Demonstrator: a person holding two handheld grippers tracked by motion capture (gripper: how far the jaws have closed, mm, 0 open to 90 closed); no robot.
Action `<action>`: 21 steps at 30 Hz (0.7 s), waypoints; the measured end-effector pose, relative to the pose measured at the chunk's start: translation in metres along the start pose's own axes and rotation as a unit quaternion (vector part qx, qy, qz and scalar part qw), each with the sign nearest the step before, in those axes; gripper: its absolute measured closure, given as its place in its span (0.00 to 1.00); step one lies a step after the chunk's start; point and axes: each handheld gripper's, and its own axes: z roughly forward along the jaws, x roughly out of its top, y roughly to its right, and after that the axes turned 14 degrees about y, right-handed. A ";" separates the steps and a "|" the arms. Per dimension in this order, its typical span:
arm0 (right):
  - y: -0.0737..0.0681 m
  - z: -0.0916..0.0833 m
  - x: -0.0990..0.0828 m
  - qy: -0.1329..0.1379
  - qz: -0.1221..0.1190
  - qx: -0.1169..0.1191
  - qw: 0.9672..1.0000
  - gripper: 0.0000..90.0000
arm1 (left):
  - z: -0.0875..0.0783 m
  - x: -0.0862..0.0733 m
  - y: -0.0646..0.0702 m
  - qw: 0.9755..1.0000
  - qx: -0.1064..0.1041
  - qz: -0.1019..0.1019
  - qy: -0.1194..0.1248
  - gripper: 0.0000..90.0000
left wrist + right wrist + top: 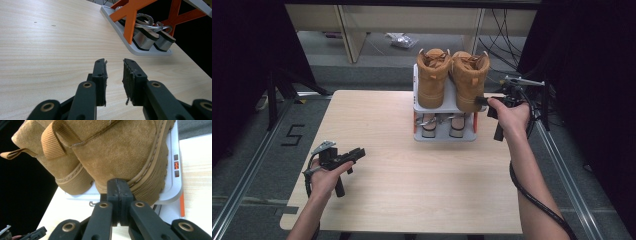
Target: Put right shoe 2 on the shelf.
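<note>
A: Right gripper [482, 100], status?

B: Jaws together, pad against pad, nothing between them. In the right gripper view the closed tips sit at the heel of the near boot [120, 152], at the sole's edge. Whether they press on it I cannot tell.

A: Where is that boot?

B: On the top shelf of the rack [420, 107], at the far right part of the table [377, 180]. It is the right one of a tan pair; the other boot [432, 75] stands just beside it, the two touching. Both upright, heels toward the person.

A: Lower shelf?

B: A pair of sandals [443, 125], side by side, between the orange struts [130, 17]. The left gripper view shows their heel blocks at the shelf's edge.

A: Left gripper [360, 152]?

B: Jaws apart, a clear gap, nothing held. It hovers low over bare table at the near left, pointing toward the rack, well apart from it.

A: Hands?

B: Each grips its handle; cables trail back along the forearms.
</note>
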 end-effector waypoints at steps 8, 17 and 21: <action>0.000 0.001 0.002 0.004 0.007 0.000 1.000 1.00 | 0.001 -0.001 0.000 1.000 -0.001 0.002 -0.002 0.79; 0.001 0.006 0.003 0.012 -0.010 -0.008 1.000 1.00 | 0.000 -0.001 0.000 1.000 0.002 0.000 -0.004 0.79; 0.003 0.006 0.006 0.031 -0.022 -0.035 0.999 1.00 | 0.001 -0.002 0.000 1.000 0.000 0.001 -0.004 0.79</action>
